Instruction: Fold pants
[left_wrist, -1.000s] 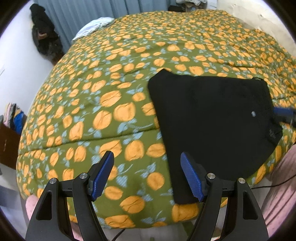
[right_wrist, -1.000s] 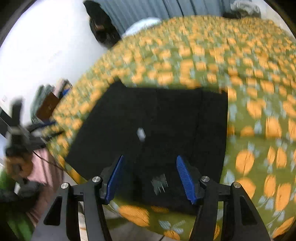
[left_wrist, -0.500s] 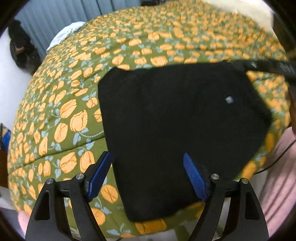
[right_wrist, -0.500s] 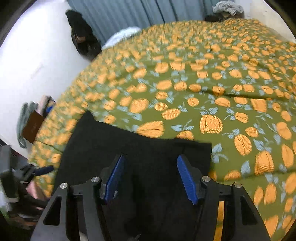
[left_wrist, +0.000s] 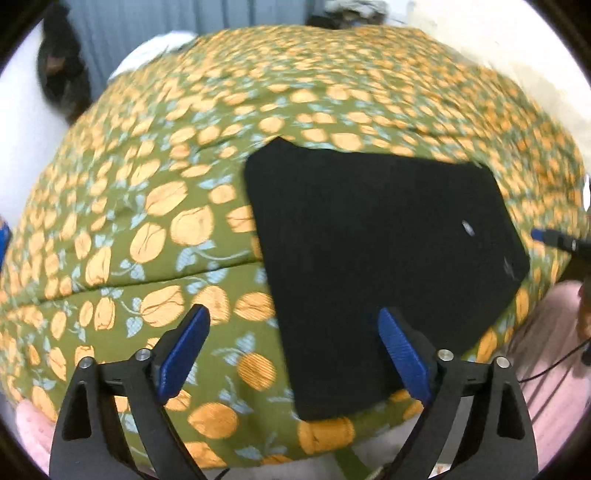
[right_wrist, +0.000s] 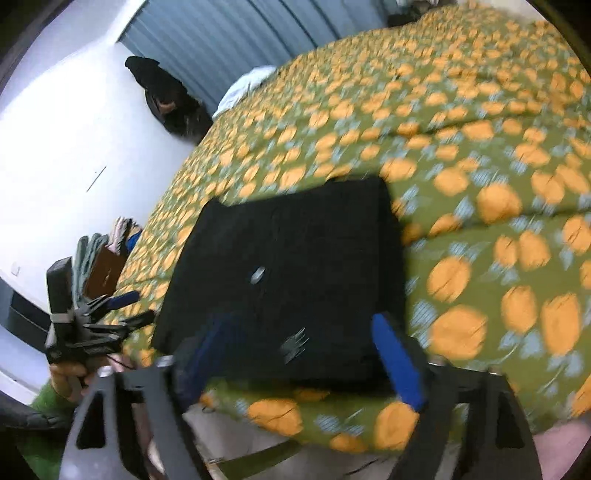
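The black pants (left_wrist: 380, 251) lie folded into a flat, roughly square pad near the front edge of the bed; they also show in the right wrist view (right_wrist: 291, 273), with a small white tag on top. My left gripper (left_wrist: 295, 354) is open and empty, held above the pad's near left edge. My right gripper (right_wrist: 306, 365) is open and empty, held above the pad's near edge. The left gripper also shows at the left of the right wrist view (right_wrist: 122, 310). A tip of the right gripper shows at the right edge of the left wrist view (left_wrist: 554, 238).
The bed is covered by a green quilt with orange fruit print (left_wrist: 166, 221). A white cloth (right_wrist: 247, 85) lies at the far end by grey-blue curtains (right_wrist: 229, 37). A dark bundle (right_wrist: 166, 99) hangs on the white wall. Clothes and a brown box (right_wrist: 105, 262) sit beside the bed.
Both grippers have pulled back from the pants and shifted. In the left wrist view the pad sits further right; in the right wrist view it sits lower and more centred. Both stay open.
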